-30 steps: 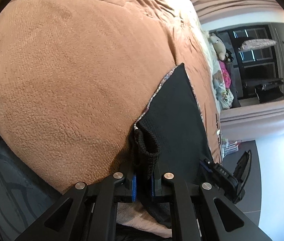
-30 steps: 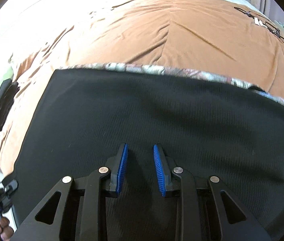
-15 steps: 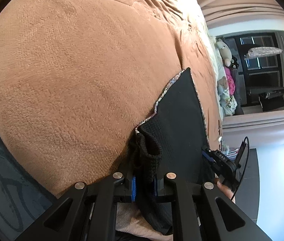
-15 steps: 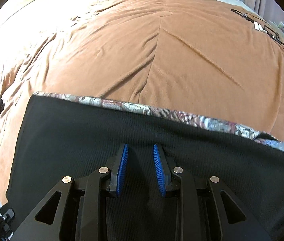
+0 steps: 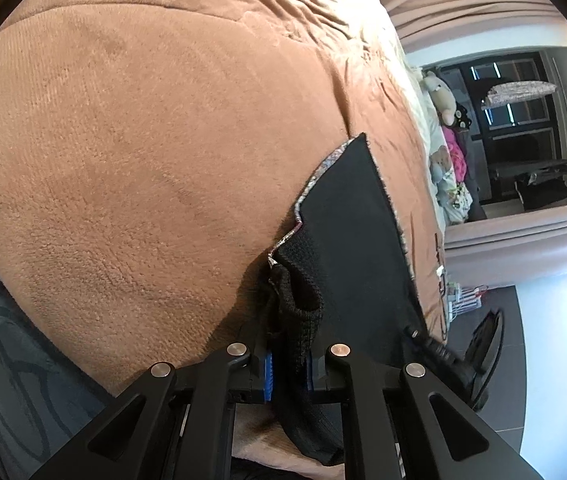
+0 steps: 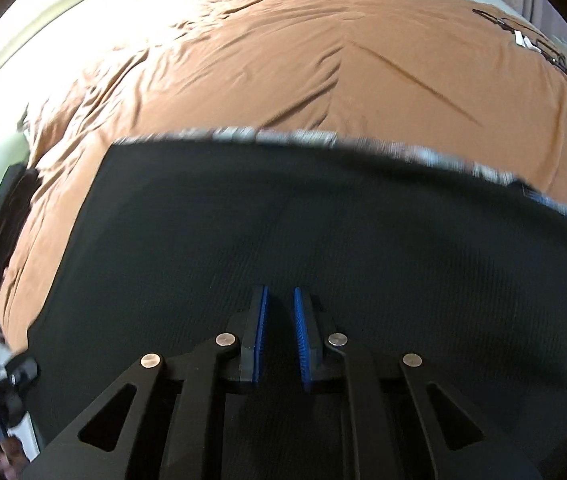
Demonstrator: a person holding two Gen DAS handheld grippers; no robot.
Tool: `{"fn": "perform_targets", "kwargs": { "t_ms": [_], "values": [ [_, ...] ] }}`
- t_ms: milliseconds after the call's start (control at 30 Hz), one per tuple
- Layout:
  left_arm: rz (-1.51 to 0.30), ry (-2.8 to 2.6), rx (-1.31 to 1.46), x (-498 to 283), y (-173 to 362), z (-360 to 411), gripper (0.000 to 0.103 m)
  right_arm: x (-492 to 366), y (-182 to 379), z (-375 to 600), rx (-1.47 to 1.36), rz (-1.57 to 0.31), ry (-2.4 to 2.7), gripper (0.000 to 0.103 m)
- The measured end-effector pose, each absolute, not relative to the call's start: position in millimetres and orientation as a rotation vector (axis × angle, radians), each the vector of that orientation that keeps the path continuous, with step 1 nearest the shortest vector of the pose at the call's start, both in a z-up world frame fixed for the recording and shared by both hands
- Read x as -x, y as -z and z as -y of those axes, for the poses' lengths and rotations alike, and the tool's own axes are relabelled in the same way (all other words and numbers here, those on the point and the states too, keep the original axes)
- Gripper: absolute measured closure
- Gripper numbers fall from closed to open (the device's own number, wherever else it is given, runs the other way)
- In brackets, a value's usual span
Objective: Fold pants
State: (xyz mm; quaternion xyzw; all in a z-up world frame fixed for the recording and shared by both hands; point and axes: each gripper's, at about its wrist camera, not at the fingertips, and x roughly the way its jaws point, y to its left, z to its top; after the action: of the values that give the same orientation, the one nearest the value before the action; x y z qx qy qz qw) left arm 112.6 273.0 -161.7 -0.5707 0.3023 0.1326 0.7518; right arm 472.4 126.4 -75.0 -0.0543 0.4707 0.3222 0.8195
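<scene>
Left gripper (image 5: 288,370) fingers clamp the black knit pants' (image 5: 347,248) corner; right gripper (image 6: 279,334), just narrowed, pinches nothing above the cloth, which stretches sideways between them.

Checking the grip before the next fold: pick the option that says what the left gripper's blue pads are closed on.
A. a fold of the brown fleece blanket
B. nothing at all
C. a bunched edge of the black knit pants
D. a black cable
C: in the left wrist view, the left gripper pinches a bunched edge of the black knit pants, which lie on the brown fleece blanket.
</scene>
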Motion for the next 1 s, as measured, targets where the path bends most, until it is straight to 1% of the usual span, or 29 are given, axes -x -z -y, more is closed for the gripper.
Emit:
{"fn": "perform_targets", "kwargs": {
  "t_ms": [267, 533, 600, 633, 667, 733, 933, 967, 1000],
  "values": [
    [-0.632, -0.269, 1.226, -114, 149, -272, 0.092, -419, 84, -101, 0.062, -1.021, -0.734, 0.092],
    [-0.641, -0.268, 1.249, -117, 153, -273, 0.092, -385, 89, -64, -0.014, -1.025, -0.736, 0.092],
    [-0.661, -0.276, 1.242, -118, 156, -272, 0.089, -376, 89, -58, -0.024, -1.018, -0.736, 0.092],
    [-0.668, -0.276, 1.236, -120, 157, -272, 0.084, -371, 88, -52, -0.031, -1.015, -0.737, 0.092],
    [-0.673, -0.279, 1.237, -121, 160, -271, 0.075, -367, 89, -49, -0.045, -1.019, -0.739, 0.092],
    [-0.671, -0.283, 1.25, -122, 164, -272, 0.064, -361, 92, -43, -0.093, -1.041, -0.753, 0.092],
    [-0.662, -0.282, 1.25, -130, 166, -274, 0.064, -356, 91, -30, -0.136, -1.048, -0.77, 0.093],
    [-0.665, -0.283, 1.25, -131, 166, -274, 0.065, -359, 87, -28, -0.146, -1.04, -0.768, 0.093],
    [-0.668, -0.289, 1.248, -133, 166, -274, 0.07, -363, 84, -22, -0.153, -1.026, -0.765, 0.093]
  ]
}}
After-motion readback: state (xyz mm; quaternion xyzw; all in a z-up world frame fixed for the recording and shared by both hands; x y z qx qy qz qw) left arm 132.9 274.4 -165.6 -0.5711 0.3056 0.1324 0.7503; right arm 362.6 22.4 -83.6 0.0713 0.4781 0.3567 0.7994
